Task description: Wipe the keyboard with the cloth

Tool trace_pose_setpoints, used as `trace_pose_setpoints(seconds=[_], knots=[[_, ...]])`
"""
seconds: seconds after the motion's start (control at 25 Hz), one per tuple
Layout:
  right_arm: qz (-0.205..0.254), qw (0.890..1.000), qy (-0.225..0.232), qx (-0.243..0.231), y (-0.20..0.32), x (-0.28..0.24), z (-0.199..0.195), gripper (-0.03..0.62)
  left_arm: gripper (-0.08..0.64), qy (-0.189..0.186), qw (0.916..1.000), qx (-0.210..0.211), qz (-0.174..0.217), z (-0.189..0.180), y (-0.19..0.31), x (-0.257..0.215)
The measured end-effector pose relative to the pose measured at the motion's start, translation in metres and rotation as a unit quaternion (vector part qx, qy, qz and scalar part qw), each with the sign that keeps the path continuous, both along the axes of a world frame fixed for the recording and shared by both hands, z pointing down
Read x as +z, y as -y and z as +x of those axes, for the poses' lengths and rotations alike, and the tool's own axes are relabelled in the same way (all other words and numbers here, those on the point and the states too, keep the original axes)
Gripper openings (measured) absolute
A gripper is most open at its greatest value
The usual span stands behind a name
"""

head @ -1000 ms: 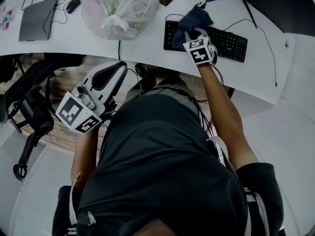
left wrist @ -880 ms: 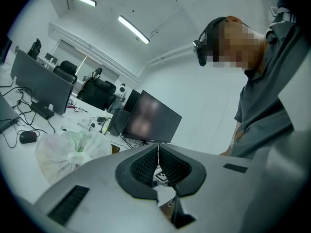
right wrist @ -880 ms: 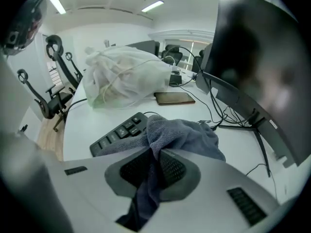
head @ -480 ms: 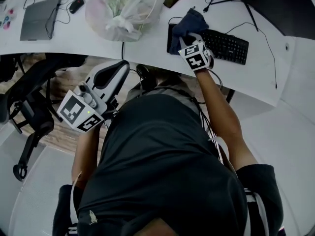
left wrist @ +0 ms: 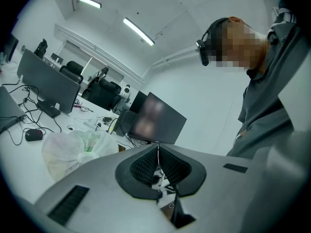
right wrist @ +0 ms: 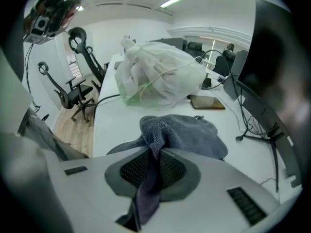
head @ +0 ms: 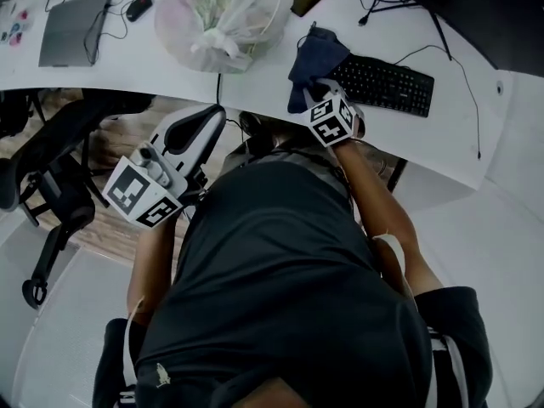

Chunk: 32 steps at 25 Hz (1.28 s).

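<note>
- The right gripper (right wrist: 154, 161) has its jaws clamped on a fold of the dark blue-grey cloth (right wrist: 187, 132), which trails down between them.
- Seen from above, the cloth (head: 313, 58) lies bunched over the left end of the black keyboard (head: 389, 83) on the white desk (head: 255, 79), hiding those keys.
- The right gripper's own view does not show the keyboard.
- The left gripper (left wrist: 158, 166) is held off the desk beside the person's body, jaws pressed together with nothing between them.
- A tied plastic bag (head: 219, 15) sits near the cloth; its contents are hard to make out.
</note>
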State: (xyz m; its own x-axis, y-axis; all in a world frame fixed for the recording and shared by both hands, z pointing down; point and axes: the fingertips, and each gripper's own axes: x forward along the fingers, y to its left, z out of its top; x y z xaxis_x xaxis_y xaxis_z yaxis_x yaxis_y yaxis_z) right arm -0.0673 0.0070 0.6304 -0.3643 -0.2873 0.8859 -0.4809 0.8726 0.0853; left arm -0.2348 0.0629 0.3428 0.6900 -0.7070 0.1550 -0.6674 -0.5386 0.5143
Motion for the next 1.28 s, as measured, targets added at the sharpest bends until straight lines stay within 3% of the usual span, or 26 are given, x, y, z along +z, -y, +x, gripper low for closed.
trace_pose_setpoints(seconds=[0.2,0.32,0.48,0.56,0.68,0.8,0.88,1.0,1.2,1.28], knots=[[0.029,0.999,0.009,0.022,0.069,-0.002,-0.012,0.046,0.006,0.004,0.9999,0.008,0.008,0.006,0.009,-0.005],[0.008,1.0,0.014,0.0,0.017,0.0,-0.006,0.046,0.006,0.005,0.9999,0.0,0.012,0.005,0.011,-0.008],[-0.051,0.998,0.019,-0.009,-0.051,0.011,0.019,0.046,0.006,0.001,1.0,-0.009,0.004,0.003,0.012,-0.003],[-0.044,0.999,0.029,0.004,-0.031,0.002,0.018,0.046,0.006,0.001,1.0,-0.004,0.0,0.008,0.014,0.001],[0.002,0.998,0.066,0.017,0.017,-0.025,-0.003,0.046,0.006,0.002,1.0,0.009,0.0,0.022,0.02,0.001],[-0.019,0.998,0.063,0.02,0.023,-0.014,0.0,0.046,0.006,0.002,0.9998,0.021,0.005,0.039,0.027,-0.003],[-0.037,0.997,0.053,0.045,0.015,-0.001,0.032,0.046,0.006,0.003,0.9996,0.028,0.005,0.048,0.029,-0.005],[-0.022,0.993,0.019,0.111,0.015,-0.003,0.122,0.046,0.006,0.005,0.9996,0.026,0.004,0.054,0.033,-0.006],[0.01,0.965,-0.108,0.238,0.029,-0.006,0.306,0.046,0.006,0.007,0.9997,0.022,-0.002,0.066,0.036,-0.003],[0.039,0.965,-0.127,0.227,0.045,-0.017,0.313,0.046,0.006,0.008,0.9996,0.026,-0.003,0.075,0.038,-0.003]])
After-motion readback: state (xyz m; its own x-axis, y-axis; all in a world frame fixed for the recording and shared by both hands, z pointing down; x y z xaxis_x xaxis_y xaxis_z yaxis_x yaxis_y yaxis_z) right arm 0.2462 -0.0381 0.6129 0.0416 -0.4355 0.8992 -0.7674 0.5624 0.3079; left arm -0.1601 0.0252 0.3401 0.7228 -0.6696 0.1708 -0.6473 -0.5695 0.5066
